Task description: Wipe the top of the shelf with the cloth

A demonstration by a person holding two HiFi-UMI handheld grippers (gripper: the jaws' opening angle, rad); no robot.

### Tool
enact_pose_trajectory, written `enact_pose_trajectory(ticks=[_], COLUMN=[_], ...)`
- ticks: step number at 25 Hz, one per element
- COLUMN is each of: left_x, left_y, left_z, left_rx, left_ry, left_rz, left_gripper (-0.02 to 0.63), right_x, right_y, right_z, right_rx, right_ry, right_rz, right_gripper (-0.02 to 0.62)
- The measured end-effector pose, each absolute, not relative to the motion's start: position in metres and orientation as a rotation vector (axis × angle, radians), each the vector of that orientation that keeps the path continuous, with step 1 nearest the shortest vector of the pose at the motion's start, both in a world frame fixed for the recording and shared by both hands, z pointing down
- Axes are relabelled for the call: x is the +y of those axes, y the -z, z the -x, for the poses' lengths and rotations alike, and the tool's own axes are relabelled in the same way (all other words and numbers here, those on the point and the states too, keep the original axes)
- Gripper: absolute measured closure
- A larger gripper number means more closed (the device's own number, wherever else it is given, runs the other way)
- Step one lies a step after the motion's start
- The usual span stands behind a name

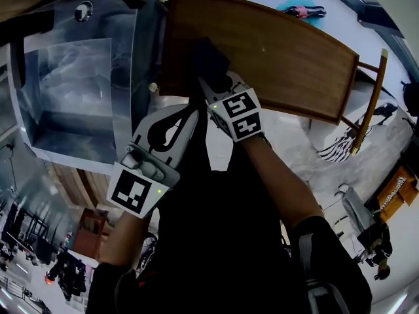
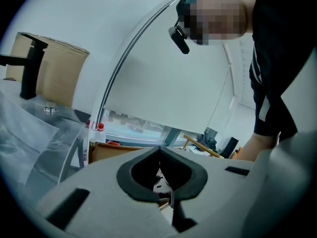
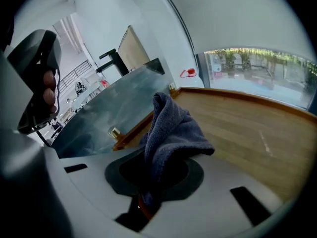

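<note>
Firmly, the right gripper [image 1: 211, 84] clamps the bunched cloth [image 3: 173, 128].

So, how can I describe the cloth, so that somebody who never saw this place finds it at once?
Look at the brown wooden shelf top beside the steel sink. Near its sink-side end, the right gripper is shut on the cloth. It is the only soft thing there: dark blue-grey, fluffy and bunched up.
</note>
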State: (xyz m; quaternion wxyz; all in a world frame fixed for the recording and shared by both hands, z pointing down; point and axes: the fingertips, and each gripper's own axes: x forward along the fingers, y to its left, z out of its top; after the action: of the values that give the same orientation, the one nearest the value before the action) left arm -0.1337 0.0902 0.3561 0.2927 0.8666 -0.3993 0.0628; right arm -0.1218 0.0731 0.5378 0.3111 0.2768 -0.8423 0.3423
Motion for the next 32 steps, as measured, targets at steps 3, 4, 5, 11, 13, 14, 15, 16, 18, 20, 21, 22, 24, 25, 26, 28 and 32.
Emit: enact_pose_trajectory(ticks=[3,4,5,11,13,14,15,16,18,20,21,22,24,25,26,28,32], left_x=[0.097,0.099,0.101,0.107,0.107,0.107,0.107,0.106,0.104,0.103,0.102,0.102,0.1,0.099,0.099,0.098,0.095], left_y=[-0.358,-0.359,-0.36,-0.364,-0.365,-0.366,-0.366,-0.366,-0.367,-0.367,-0.367,-0.367,-0.367,-0.366,-0.366,-0.365,-0.363], left_z=[0.153,0.158,0.163,0.184,0.186,0.186,0.185,0.185,0.182,0.178,0.175,0.173,0.167,0.163,0.159,0.152,0.138], left_rx=[-1.094,-1.103,-1.11,-1.148,-1.154,-1.154,-1.153,-1.152,-1.148,-1.141,-1.137,-1.133,-1.124,-1.119,-1.113,-1.102,-1.081], left_ry=[-0.157,-0.154,-0.152,-0.132,-0.127,-0.126,-0.125,-0.123,-0.119,-0.117,-0.118,-0.119,-0.119,-0.12,-0.121,-0.127,-0.139], left_rz=[-2.29,-2.285,-2.28,-2.25,-2.245,-2.243,-2.243,-2.242,-2.242,-2.243,-2.244,-2.246,-2.251,-2.254,-2.257,-2.265,-2.277], left_gripper=[0.588,0.588,0.588,0.588,0.588,0.588,0.588,0.588,0.588,0.588,0.588,0.588,0.588,0.588,0.588,0.588,0.588], right_x=[0.083,0.086,0.087,0.087,0.087,0.087,0.087,0.087,0.087,0.086,0.087,0.087,0.088,0.087,0.087,0.086,0.085], right_y=[-0.541,-0.542,-0.543,-0.548,-0.549,-0.549,-0.55,-0.55,-0.551,-0.551,-0.551,-0.551,-0.551,-0.551,-0.551,-0.551,-0.551], right_z=[0.144,0.149,0.155,0.17,0.17,0.17,0.169,0.169,0.167,0.163,0.16,0.156,0.148,0.144,0.14,0.131,0.113], right_rx=[-2.216,-2.213,-2.217,-2.213,-2.207,-2.204,-2.201,-2.199,-2.193,-2.187,-2.184,-2.18,-2.174,-2.171,-2.169,-2.161,-2.148], right_ry=[-0.892,-0.888,-0.884,-0.866,-0.866,-0.865,-0.865,-0.866,-0.869,-0.871,-0.874,-0.877,-0.884,-0.887,-0.889,-0.895,-0.91], right_rz=[-0.673,-0.659,-0.653,-0.64,-0.636,-0.633,-0.629,-0.625,-0.623,-0.627,-0.631,-0.636,-0.647,-0.653,-0.659,-0.673,-0.702], right_gripper=[0.545,0.545,0.545,0.543,0.543,0.545,0.545,0.545,0.545,0.545,0.545,0.545,0.545,0.545,0.543,0.545,0.543])
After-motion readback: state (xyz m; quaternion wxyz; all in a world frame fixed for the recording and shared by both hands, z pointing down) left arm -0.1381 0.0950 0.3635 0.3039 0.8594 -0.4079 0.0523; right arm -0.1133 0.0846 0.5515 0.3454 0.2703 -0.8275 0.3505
